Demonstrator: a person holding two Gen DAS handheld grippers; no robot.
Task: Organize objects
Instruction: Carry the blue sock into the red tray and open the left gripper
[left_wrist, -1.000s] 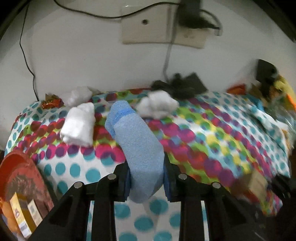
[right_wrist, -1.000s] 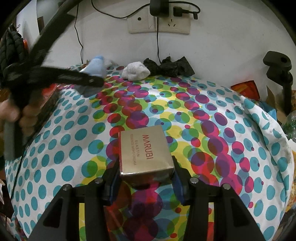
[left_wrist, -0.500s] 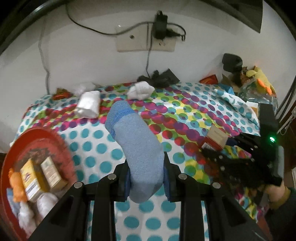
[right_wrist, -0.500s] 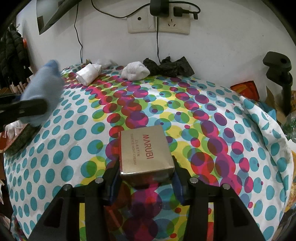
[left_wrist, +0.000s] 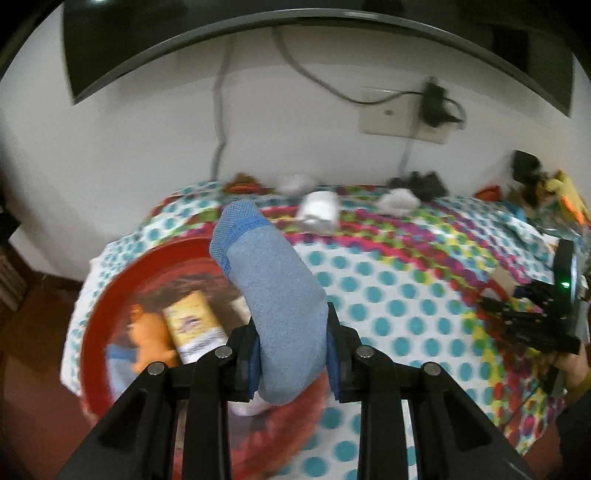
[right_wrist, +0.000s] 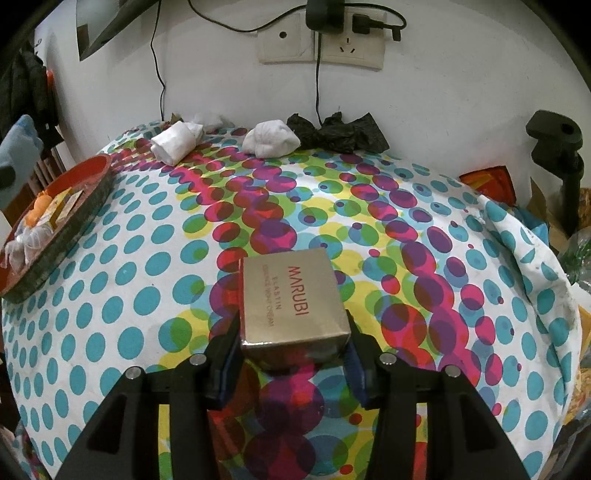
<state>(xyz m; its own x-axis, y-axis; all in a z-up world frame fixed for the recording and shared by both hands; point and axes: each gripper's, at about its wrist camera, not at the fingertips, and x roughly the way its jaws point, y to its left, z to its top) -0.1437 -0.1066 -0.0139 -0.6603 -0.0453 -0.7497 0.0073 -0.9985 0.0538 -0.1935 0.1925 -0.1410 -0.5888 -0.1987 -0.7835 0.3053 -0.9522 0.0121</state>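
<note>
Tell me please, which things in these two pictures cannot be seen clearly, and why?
- Red tray, left wrist view: contents smeared by motion blur, partly hidden behind the blue sock.
- MARUBI box, right wrist view: the small print is too small to read surely.
- Right gripper, left wrist view: blurred at the frame edge.

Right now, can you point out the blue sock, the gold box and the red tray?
blue sock (left_wrist: 275, 291), left wrist view, middle of its body.
gold box (right_wrist: 291, 297), right wrist view, printed top face.
red tray (left_wrist: 122, 275), left wrist view, far rim.
</note>
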